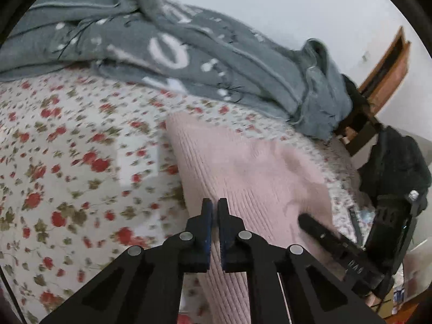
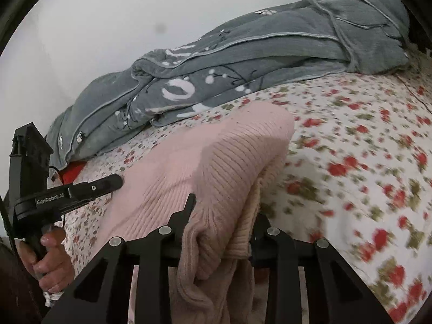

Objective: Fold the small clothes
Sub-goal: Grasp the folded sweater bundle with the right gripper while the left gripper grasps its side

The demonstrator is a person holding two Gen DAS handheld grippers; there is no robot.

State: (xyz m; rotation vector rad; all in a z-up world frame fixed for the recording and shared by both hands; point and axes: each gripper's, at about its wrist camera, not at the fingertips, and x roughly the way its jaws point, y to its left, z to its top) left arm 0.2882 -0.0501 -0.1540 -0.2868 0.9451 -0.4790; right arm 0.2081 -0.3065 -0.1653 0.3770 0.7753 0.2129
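Observation:
A pink ribbed knit garment lies on the floral bedsheet. My left gripper hovers over the garment's near left part with its jaws nearly together and nothing between them. My right gripper is shut on a bunched fold of the pink garment, which drapes over the jaws and hangs toward the camera. The right gripper also shows in the left wrist view at the garment's right edge. The left gripper appears in the right wrist view, held by a hand.
A grey quilt with white print is heaped along the far side of the bed against a white wall; it also shows in the right wrist view. A wooden frame and dark clothing stand at the right. The floral sheet extends rightward.

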